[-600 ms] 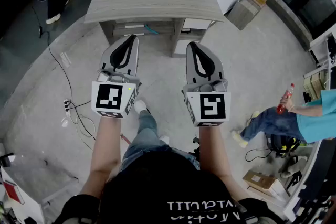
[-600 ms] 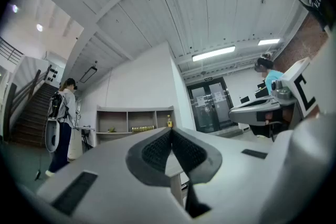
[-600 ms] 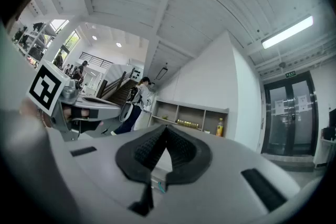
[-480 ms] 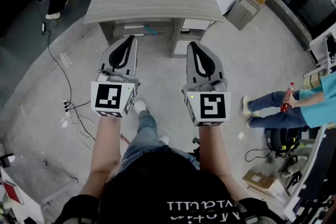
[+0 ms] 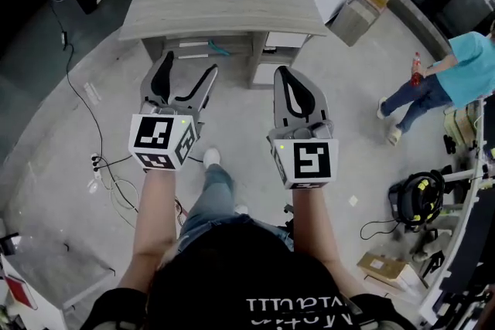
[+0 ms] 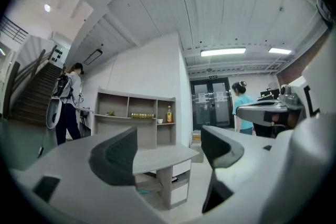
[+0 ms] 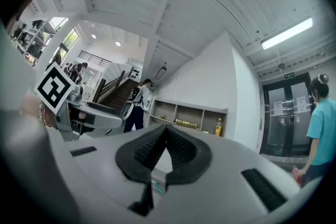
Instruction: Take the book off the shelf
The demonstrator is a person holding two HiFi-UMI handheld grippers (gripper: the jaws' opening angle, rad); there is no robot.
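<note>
One change matters: the left gripper has gone from jaws together half a sec ago to jaws spread wide now. Nothing btwn them but air; its own view looks thru the gap at the desk and the shelf unit behind it. Right gripper is unchanged: pads pressed together, empty. Both are held out over the floor on the near side of the desk, touching nothing.

Also diff: the bystander in teal has walked from near right to farther right, well clear of the path. The desk sits about where it was in the head view, so little approach yet.

Book: can't pick it out for sure. The shelf unit stands at the far side of the desktop. Its compartments hold a gold-ish flat item in the middle, w/ a bottle and a small white cup to the right. Flat white items also lie on the low shelf under the desk, w/ a teal thing just beside. Which of these is the book is too small to tell.

Meaning for the task: prob a pre-open for a grab w/ the left side, done early. The take itself hasn't begun. The whole reach to the shelf is ahead, and the target needs a closer look first.
</note>
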